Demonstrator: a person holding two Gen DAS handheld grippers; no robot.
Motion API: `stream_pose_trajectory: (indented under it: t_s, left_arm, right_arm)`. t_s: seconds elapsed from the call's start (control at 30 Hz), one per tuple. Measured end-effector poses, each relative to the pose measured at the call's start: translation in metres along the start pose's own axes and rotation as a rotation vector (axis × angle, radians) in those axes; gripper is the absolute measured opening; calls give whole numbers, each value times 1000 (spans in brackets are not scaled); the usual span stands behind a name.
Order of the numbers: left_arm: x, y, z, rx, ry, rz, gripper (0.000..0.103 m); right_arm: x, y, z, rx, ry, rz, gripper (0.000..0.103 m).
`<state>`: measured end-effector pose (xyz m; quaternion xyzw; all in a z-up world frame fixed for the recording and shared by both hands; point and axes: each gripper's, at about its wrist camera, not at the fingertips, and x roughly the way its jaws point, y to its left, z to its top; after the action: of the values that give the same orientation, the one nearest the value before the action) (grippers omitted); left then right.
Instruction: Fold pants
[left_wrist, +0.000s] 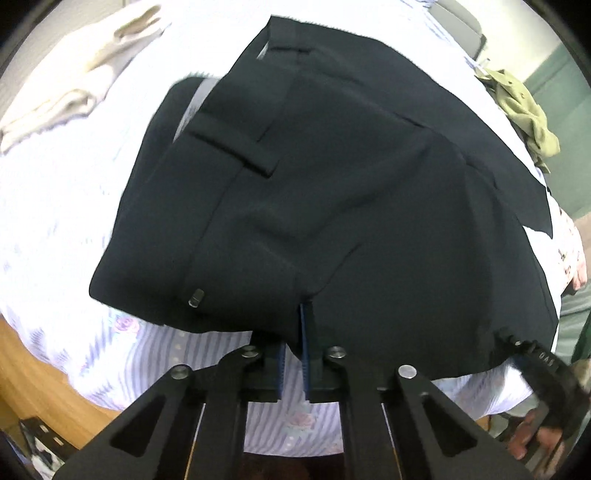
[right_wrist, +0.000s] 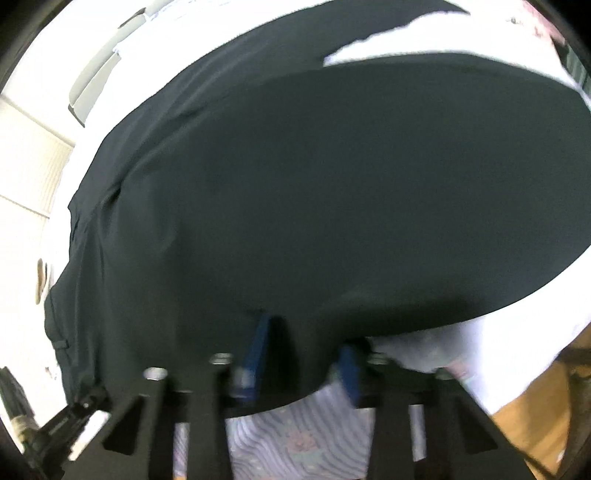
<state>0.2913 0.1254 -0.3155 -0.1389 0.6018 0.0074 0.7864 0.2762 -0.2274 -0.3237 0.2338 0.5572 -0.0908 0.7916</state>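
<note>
While a cream towel (left_wrist: 70, 77) lies far left, black pants (left_wrist: 332, 192) cover the striped floral bedsheet (left_wrist: 55, 221). Left gripper (left_wrist: 295, 332) pinches their near edge; right gripper (right_wrist: 306, 354) stands wider, fabric between its fingers.

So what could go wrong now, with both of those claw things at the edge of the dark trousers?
The left gripper pinches only a thin bit of the black dress pants, so the fabric might slip out. The right gripper looks wider apart, with cloth bunched between its blue fingers; it may catch the striped floral bedsheet too. An uneven pull could skew the fold.
</note>
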Motion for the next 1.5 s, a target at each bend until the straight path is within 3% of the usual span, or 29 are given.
stream_pose_trajectory:
  t_s: [0.2, 0.33, 0.63, 0.83, 1.0, 1.23, 1.5]
  left_arm:
    - [-42, -21, 7, 50, -29, -16, 7]
    - [-73, -37, 17, 74, -91, -14, 7]
    - [-124, -69, 112, 100, -295, 16, 7]
    - [-114, -79, 185, 133, -352, 47, 7]
    - [-92, -91, 232, 154, -350, 72, 7]
    - [-30, -100, 292, 174, -284, 134, 7]
    - [38, -98, 341, 189, -182, 189, 7]
  right_arm:
    - [-69, 14, 25, -82, -94, 13, 11]
    - [-117, 27, 55, -148, -184, 25, 11]
    - [-142, 79, 134, -252, -300, 73, 11]
    - [-118, 127, 186, -300, -316, 83, 11]
    - [-89, 148, 232, -340, -308, 73, 11]
    - [-18, 175, 284, -391, -248, 55, 11]
    - [68, 195, 324, -409, -115, 14, 11]
